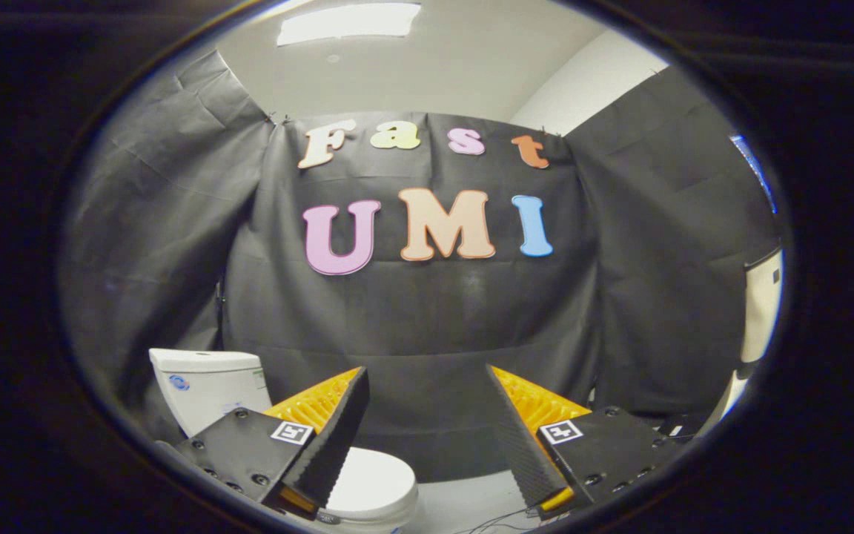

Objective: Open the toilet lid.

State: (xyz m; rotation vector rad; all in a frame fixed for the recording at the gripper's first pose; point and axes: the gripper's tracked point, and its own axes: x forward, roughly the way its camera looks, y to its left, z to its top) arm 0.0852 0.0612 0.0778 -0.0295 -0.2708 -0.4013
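Observation:
A white toilet stands low down against the black cloth wall. Its tank (208, 389) rises behind my left finger. The white lid (371, 486) lies flat and closed over the bowl, partly hidden by that finger. My gripper (427, 386) hangs above and in front of the toilet, open, with a wide gap between the fingers and nothing held. The left finger (334, 437) overlaps the lid's near left part; the right finger (520, 437) is off to the lid's right over the floor.
Black cloth walls close in the booth at the back and on both sides. A pale floor (464, 504) with thin cables lies right of the toilet. A white panel (760, 311) stands at the far right, and a ceiling light (349, 21) overhead.

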